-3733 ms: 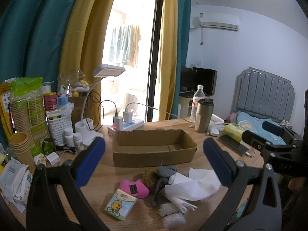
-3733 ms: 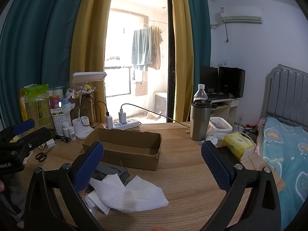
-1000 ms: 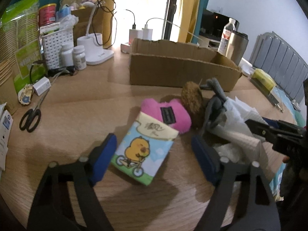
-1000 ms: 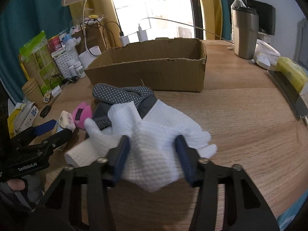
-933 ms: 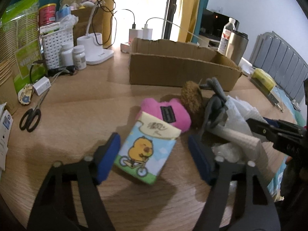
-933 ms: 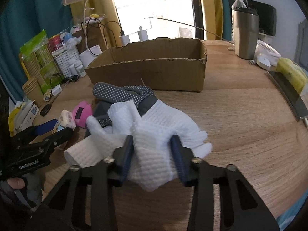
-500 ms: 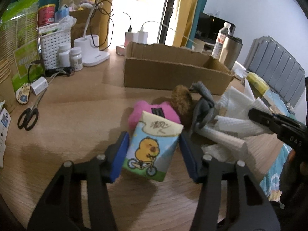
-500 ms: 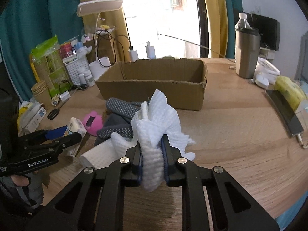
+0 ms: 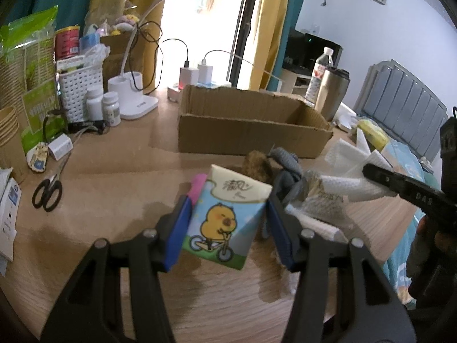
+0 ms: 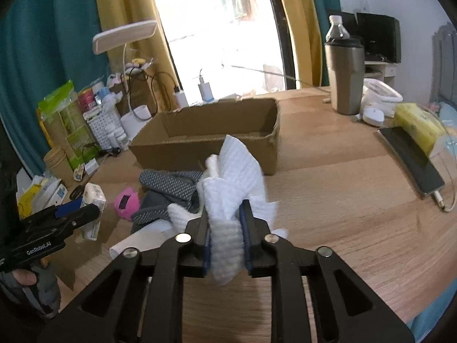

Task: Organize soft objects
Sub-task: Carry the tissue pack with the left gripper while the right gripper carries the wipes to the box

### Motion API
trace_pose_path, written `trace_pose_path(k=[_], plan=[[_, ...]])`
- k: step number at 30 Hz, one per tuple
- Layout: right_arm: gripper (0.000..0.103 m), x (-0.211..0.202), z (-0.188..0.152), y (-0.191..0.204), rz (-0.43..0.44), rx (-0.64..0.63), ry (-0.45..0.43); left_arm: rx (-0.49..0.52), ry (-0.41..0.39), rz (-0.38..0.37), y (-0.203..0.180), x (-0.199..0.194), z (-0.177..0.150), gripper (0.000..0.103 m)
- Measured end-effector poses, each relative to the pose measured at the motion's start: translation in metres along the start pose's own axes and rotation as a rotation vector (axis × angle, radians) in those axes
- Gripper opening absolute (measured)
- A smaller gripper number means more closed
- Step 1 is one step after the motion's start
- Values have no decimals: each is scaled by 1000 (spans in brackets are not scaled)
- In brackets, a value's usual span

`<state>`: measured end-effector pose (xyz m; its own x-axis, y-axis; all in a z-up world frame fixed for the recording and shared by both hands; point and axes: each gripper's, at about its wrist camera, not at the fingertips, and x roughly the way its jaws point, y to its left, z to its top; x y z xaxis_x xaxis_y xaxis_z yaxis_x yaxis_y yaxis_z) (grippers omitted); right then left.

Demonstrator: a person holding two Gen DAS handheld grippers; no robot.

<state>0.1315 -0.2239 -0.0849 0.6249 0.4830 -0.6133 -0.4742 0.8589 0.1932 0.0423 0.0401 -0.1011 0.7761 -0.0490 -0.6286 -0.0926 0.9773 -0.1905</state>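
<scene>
Two grippers each hold a soft thing above the desk (image 9: pixel 114 188): the left gripper (image 9: pixel 228 223), jaws part-closed, clamps a tissue pack (image 9: pixel 225 214) by its sides; the right gripper (image 10: pixel 225 228), jaws nearly shut, pinches a bunched white cloth (image 10: pixel 231 188). An open box (image 10: pixel 211 134) lies at 12 o'clock from both, its long axis running crosswise. By appearance the cloth is nearer the box's front wall. Gloves (image 10: pixel 171 191) and a pink toy (image 10: pixel 125 200) wait on the desk at 10 o'clock.

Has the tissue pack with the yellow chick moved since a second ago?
Yes. The tissue pack, clamped in the left tongs, has come up off the table. Against the cardboard box, it now hides most of the pink plush.
</scene>
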Motion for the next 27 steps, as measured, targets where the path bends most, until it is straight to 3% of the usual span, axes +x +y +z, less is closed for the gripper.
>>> trace_pose_path(k=[5, 27], plan=[[13, -8, 7, -6, 22, 19, -28, 17, -18, -13, -6, -3, 10, 55], [13, -14, 61, -8, 57, -29, -129, 46, -92, -3, -13, -7, 67, 55]])
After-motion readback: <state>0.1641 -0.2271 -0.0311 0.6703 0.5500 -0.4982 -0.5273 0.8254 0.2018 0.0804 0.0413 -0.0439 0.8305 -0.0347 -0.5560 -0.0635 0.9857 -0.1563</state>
